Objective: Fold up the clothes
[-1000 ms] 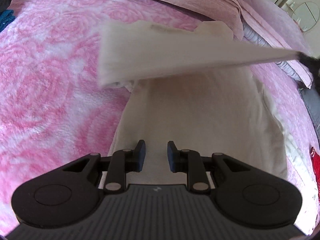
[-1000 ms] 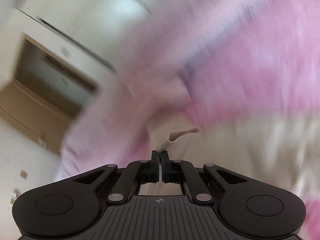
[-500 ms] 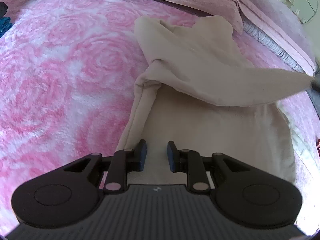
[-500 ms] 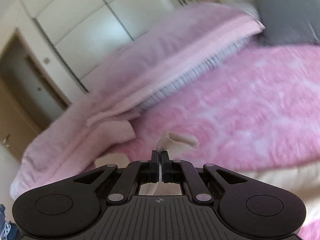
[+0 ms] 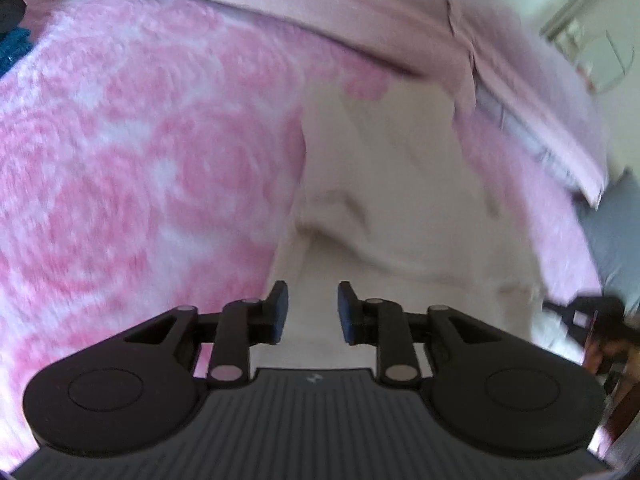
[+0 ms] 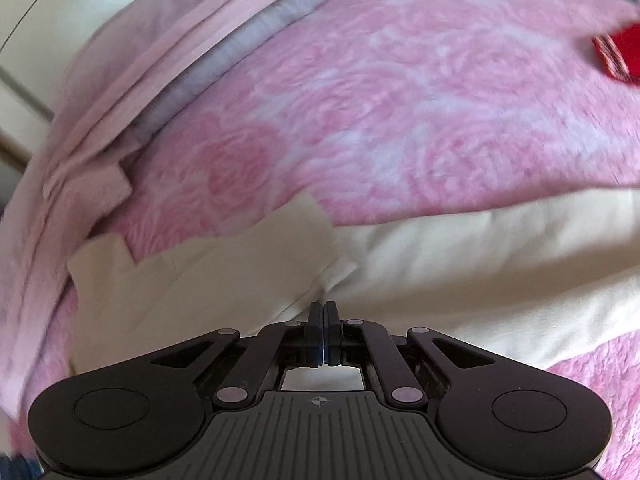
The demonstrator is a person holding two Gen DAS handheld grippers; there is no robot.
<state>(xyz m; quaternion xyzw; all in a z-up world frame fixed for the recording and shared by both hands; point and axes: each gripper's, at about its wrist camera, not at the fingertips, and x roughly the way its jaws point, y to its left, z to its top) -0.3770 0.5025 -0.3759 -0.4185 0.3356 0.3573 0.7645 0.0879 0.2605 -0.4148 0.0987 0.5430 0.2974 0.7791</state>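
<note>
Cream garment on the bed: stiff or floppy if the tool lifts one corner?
Likely floppy: the cream garment lies in soft creases and folded layers. Probably light, thin cloth. It may drag rather than slide on the plush pink blanket.

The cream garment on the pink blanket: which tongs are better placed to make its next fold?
Probably the left tongs: they are open and empty, low over the cream garment. The right tongs are shut, and whether they hold its fabric cannot be seen.

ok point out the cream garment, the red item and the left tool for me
cream garment [image 6: 460, 248]: right wrist view, on its broad flat body
red item [image 6: 618, 54]: right wrist view, on its visible middle
left tool [image 5: 312, 308]: left wrist view, midway between its fingertips
</note>
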